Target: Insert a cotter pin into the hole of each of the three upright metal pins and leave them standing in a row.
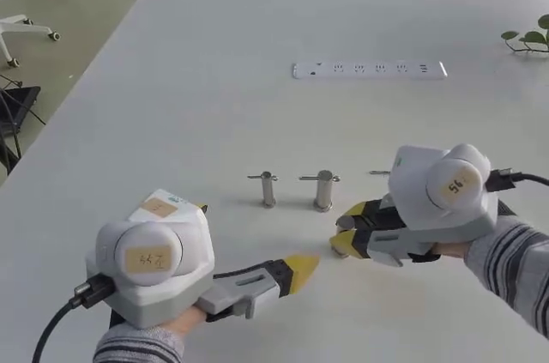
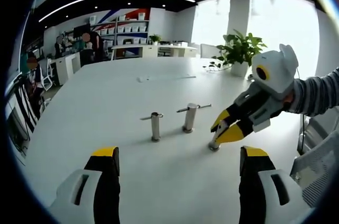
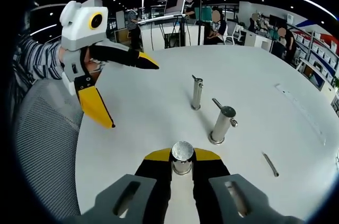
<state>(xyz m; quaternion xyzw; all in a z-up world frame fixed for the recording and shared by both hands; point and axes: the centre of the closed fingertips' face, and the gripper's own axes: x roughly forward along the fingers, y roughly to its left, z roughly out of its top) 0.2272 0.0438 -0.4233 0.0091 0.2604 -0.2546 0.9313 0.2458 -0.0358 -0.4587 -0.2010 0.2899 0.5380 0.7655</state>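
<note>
Two upright metal pins (image 1: 268, 191) (image 1: 323, 193) stand side by side mid-table, each with a cotter pin (image 1: 259, 177) (image 1: 310, 178) through its top. My right gripper (image 3: 183, 164) is shut on a third metal pin (image 3: 182, 151), which stands on the table just right of the other two; in the head view its yellow tips (image 1: 341, 236) hide most of that pin. A loose cotter pin (image 3: 270, 164) lies on the table beyond it (image 1: 380, 173). My left gripper (image 2: 177, 181) is wide open and holds nothing, low on the near left (image 1: 253, 238), facing the pins.
A white power strip (image 1: 369, 69) lies further back on the white table (image 1: 171, 105). A small plant (image 1: 532, 37) sits at the far right edge. Office chairs (image 1: 17, 20) stand off the table's left side.
</note>
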